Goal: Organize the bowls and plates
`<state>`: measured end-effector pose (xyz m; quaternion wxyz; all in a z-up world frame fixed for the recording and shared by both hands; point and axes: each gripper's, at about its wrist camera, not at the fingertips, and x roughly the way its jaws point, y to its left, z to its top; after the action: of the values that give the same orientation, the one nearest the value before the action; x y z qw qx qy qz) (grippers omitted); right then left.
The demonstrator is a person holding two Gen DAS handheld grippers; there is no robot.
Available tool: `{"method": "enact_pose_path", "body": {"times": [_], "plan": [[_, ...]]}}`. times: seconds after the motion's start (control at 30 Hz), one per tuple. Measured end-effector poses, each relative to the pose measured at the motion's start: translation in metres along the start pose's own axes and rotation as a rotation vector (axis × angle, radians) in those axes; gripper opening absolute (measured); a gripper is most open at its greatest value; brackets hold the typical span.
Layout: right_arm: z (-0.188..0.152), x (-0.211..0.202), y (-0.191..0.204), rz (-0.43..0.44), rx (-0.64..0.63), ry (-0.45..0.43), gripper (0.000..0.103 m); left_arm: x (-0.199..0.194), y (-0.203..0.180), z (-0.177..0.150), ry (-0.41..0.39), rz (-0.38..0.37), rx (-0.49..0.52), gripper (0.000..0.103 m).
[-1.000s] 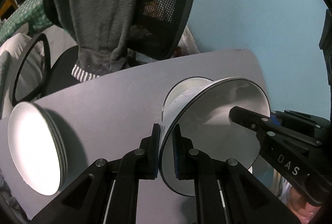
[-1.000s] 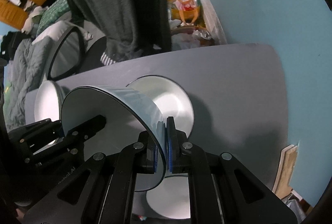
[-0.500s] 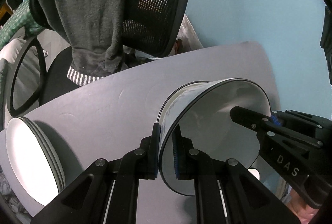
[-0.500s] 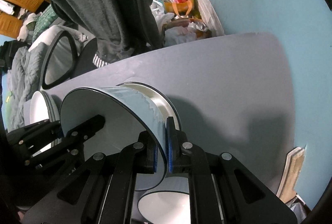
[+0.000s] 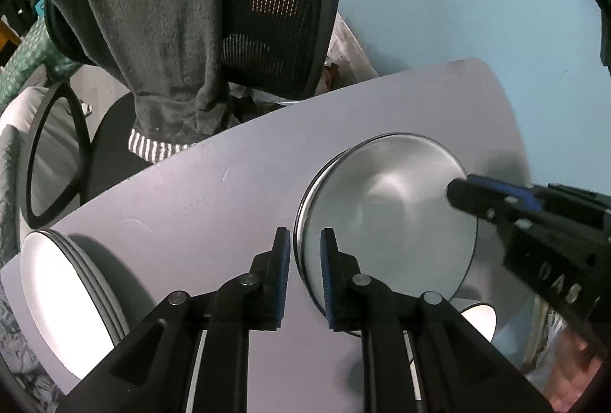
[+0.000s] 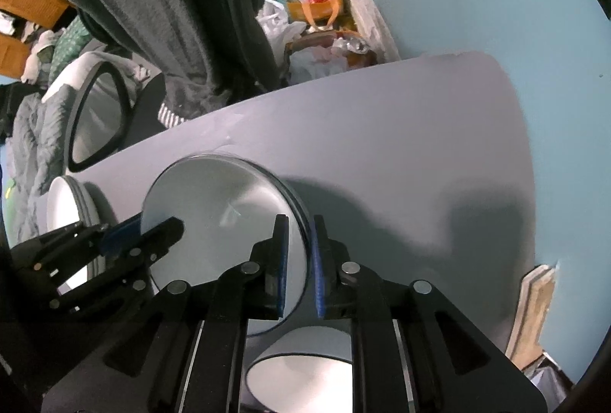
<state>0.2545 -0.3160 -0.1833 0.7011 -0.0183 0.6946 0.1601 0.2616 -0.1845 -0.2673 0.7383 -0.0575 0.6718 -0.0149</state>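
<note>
Between the two grippers, toward the right side of the grey surface [image 5: 191, 214], a white bowl [image 5: 385, 218] is seen seated on another piece of white ware, whose rim shows as a thin second line just under its own. The left gripper [image 5: 304, 273] straddles the bowl's near rim, its jaws narrow but opening, and a sliver of gap shows on both sides of the rim, so the pads no longer appear to press. The right gripper [image 6: 298, 266] straddles the opposite rim in the same manner, its jaws likewise narrow and opening. The release is judged to be only partly made, and the main risk lies there: if either gripper were lifted or swung aside before its pads were clear, the rim could be dragged, and the bowl tipped or slid off the piece beneath. Uneven letting-go by the two sides could rock it in the same way. A smaller white bowl [image 6: 301, 382] stands just beside, at the near edge, and could be knocked by a withdrawing finger. A stack of plates [image 5: 65, 302] rests well apart at the left, near the surface's edge.
</note>
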Motion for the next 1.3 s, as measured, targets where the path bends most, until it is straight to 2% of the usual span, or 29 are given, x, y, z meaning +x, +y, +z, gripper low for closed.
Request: {"method": "enact_pose_path", "body": {"times": [0.23,0.27,0.3,0.33,0.47,0.53,0.57,0.6,0.67,0.8,0.97,1.3], "plan": [[-0.003,-0.004,0.000,-0.010,0.002,-0.004,0.015,-0.004,0.002,-0.004,-0.016,-0.006,-0.002,0.028],[-0.005,-0.005,0.001,-0.024,-0.002,-0.011,0.019,-0.007,0.003,-0.005,-0.028,-0.005,-0.006,0.032],[-0.006,-0.007,0.001,-0.033,-0.004,-0.018,0.030,-0.009,0.003,-0.006,-0.033,-0.005,-0.007,0.034],[-0.008,-0.010,0.001,-0.050,-0.006,-0.032,0.036,-0.012,0.004,-0.007,-0.044,-0.004,-0.010,0.039],[-0.012,-0.020,0.001,-0.081,-0.024,-0.060,0.041,-0.026,0.006,-0.013,-0.083,-0.012,-0.019,0.043],[-0.014,-0.026,0.001,-0.093,-0.028,-0.074,0.049,-0.034,0.008,-0.015,-0.099,-0.030,-0.029,0.045],[-0.016,-0.030,0.001,-0.099,-0.032,-0.085,0.051,-0.040,0.009,-0.017,-0.114,-0.038,-0.037,0.050],[-0.017,-0.032,0.001,-0.102,-0.035,-0.093,0.054,-0.043,0.009,-0.019,-0.091,-0.058,-0.046,0.053],[-0.021,-0.041,0.002,-0.110,-0.043,-0.113,0.057,-0.055,0.009,-0.023,-0.130,-0.054,-0.043,0.058],[-0.026,-0.053,0.004,-0.106,-0.046,-0.133,0.063,-0.075,0.004,-0.028,-0.190,-0.033,-0.021,0.059],[-0.034,-0.071,0.006,-0.102,-0.053,-0.165,0.064,-0.102,-0.002,-0.039,-0.262,-0.010,-0.001,0.061],[-0.049,-0.098,0.013,-0.126,-0.066,-0.222,0.067,-0.128,-0.001,-0.059,-0.290,-0.064,-0.019,0.063]]}}
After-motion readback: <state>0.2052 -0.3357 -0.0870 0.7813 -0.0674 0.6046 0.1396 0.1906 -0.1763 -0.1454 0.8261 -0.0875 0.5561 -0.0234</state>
